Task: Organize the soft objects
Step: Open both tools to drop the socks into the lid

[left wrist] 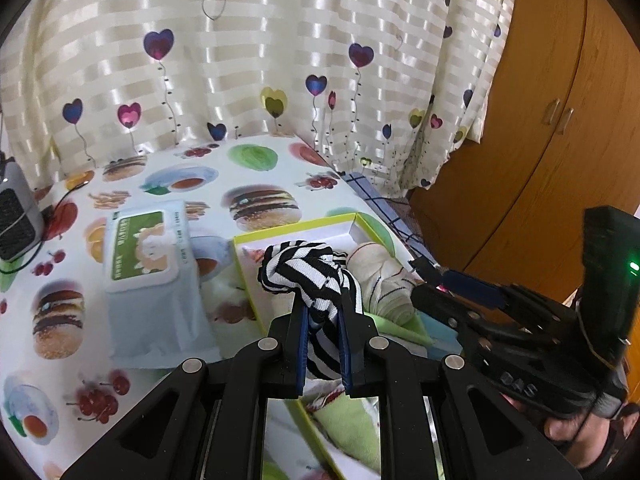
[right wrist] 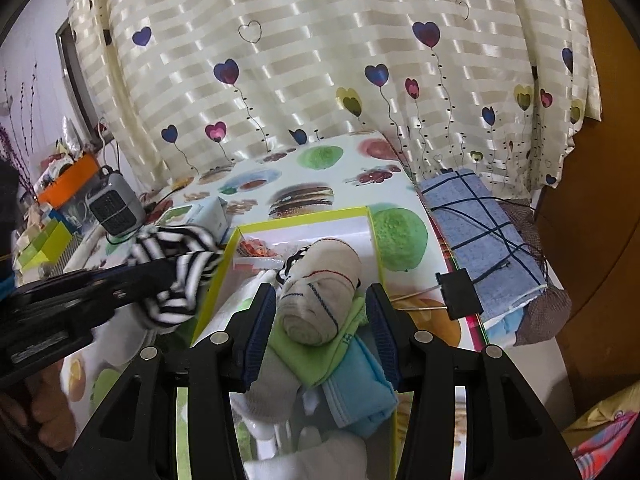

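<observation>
My left gripper (left wrist: 322,300) is shut on a black-and-white striped sock (left wrist: 300,268), which bunches above its blue pads and hangs over the left edge of a yellow-green rimmed box (left wrist: 292,229). In the right wrist view that striped sock (right wrist: 180,264) hovers at the box's left wall (right wrist: 224,264). A rolled cream sock (right wrist: 324,264) lies in the box on a green cloth (right wrist: 316,360), beside a blue cloth (right wrist: 360,396) and white socks (right wrist: 276,384). My right gripper (right wrist: 320,296) stands open with the cream roll between its fingers.
A wet-wipes pack (left wrist: 148,256) lies left of the box on the food-print tablecloth. A small grey heater (left wrist: 16,220) stands at the far left. A blue checked cloth (right wrist: 480,232) and a black binder clip (right wrist: 460,294) sit right of the box. Curtain behind, wooden wardrobe (left wrist: 540,120) right.
</observation>
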A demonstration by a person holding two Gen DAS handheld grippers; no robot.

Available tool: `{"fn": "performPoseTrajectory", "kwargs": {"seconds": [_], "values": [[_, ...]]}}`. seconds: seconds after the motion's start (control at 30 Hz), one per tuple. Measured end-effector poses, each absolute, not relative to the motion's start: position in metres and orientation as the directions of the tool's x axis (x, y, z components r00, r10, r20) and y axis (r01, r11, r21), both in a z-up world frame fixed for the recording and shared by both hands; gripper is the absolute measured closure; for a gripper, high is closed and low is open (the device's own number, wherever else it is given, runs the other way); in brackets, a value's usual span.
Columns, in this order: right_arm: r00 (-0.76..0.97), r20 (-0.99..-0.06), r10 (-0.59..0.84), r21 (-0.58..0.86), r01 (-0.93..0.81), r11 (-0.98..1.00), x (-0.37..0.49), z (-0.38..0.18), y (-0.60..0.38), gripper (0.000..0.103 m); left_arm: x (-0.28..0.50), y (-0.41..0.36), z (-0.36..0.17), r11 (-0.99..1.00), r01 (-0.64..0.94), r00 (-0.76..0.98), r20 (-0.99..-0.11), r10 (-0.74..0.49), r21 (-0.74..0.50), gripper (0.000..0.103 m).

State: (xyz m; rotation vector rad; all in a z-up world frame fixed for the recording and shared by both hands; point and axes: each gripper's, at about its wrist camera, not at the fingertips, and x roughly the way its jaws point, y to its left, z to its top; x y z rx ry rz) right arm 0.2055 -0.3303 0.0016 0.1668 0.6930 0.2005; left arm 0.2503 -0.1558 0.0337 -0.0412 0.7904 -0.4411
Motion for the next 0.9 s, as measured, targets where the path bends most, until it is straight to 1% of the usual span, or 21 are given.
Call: {"fn": "performPoseTrajectory", "kwargs": {"seconds": [0.2, 0.3, 0.33, 0.37, 0.43, 0.47, 0.53, 0.6, 0.9], "values": [[0.762, -0.605, 0.230, 0.227, -0.111, 0.968, 0.198, 0.003, -0.337, 0.055, 0.260, -0.168, 0.026, 0.893, 0.390, 0.585, -0.687, -0.430, -0.227, 0.091], [0.763, -0.606, 0.227, 0.233, -0.103, 0.967, 0.197, 0.002, -0.340, 0.055, 0.265, -0.179, 0.016, 0.877, 0.422, 0.541, -0.713, -0.446, -0.229, 0.090], [0.762, -0.607, 0.226, 0.235, -0.100, 0.967, 0.197, 0.001, -0.341, 0.055, 0.268, -0.182, 0.011, 0.878, 0.422, 0.527, -0.727, -0.440, -0.225, 0.085], [0.761, -0.608, 0.227, 0.236, -0.099, 0.967, 0.196, 0.001, -0.341, 0.055, 0.271, -0.184, 0.005, 0.879, 0.419, 0.509, -0.743, -0.435, -0.227, 0.082], [0.761, -0.608, 0.227, 0.236, -0.100, 0.966, 0.195, 0.001, -0.341, 0.055, 0.275, -0.183, -0.001, 0.875, 0.417, 0.487, -0.753, -0.443, -0.245, 0.071], [0.761, -0.608, 0.227, 0.236, -0.100, 0.967, 0.195, 0.001, -0.341, 0.055, 0.275, -0.181, -0.002, 0.877, 0.411, 0.485, -0.754, -0.443, -0.251, 0.070], [0.763, -0.604, 0.229, 0.237, -0.102, 0.966, 0.193, 0.001, -0.341, 0.055, 0.274, -0.176, 0.000, 0.877, 0.406, 0.492, -0.746, -0.448, -0.259, 0.062], [0.765, -0.601, 0.230, 0.239, -0.103, 0.966, 0.191, 0.002, -0.341, 0.055, 0.271, -0.171, 0.003, 0.877, 0.402, 0.501, -0.739, -0.450, -0.262, 0.059], [0.769, -0.595, 0.235, 0.232, -0.116, 0.966, 0.172, 0.008, -0.333, 0.055, 0.249, -0.154, 0.013, 0.890, 0.394, 0.532, -0.733, -0.423, -0.228, 0.058]]}}
